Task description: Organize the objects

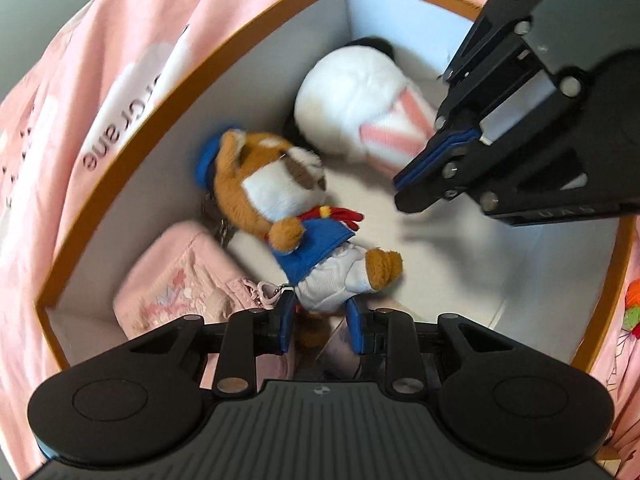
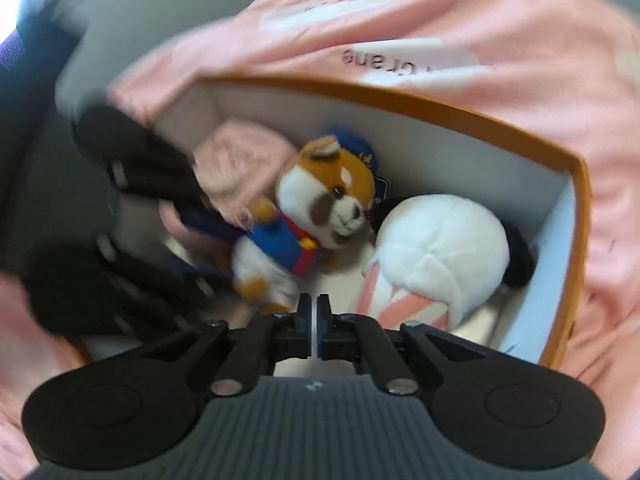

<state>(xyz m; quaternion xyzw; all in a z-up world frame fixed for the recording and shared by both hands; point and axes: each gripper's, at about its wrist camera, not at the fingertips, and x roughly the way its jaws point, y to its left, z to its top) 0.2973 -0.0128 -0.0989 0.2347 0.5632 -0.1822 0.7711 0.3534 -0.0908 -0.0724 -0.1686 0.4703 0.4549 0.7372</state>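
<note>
Both grippers hang steeply down into an orange-rimmed box [image 1: 132, 148] with white inner walls, which sits on rumpled pink printed fabric [image 1: 80, 60]. In the left wrist view the left gripper [image 1: 322, 326] has its blue-padded jaws narrowed to a small gap around the white-trousered rear of a brown-and-white plush dog [image 1: 280, 196] in a blue cap and blue jacket; the pads appear to touch the trousers, so I judge it a grip, though the lower edge of the toy is hidden behind the fingers. The right gripper [image 2: 314, 312] has its jaws pressed together with nothing between them, poised just above the box floor between the dog and a round white plush [image 2: 440, 248] with black ears and pink-striped clothing. A folded pink pouch [image 1: 180, 284] lies in the corner beside the dog, its small clasp close to the left pads. What could go wrong: the hold is on loose cloth at one end of the toy, so it may slip free or swing when raised. The pouch clasp or the dog's keychain could snag and drag the pouch along. With both tools crowded in one box, the fingers could knock together.
</note>
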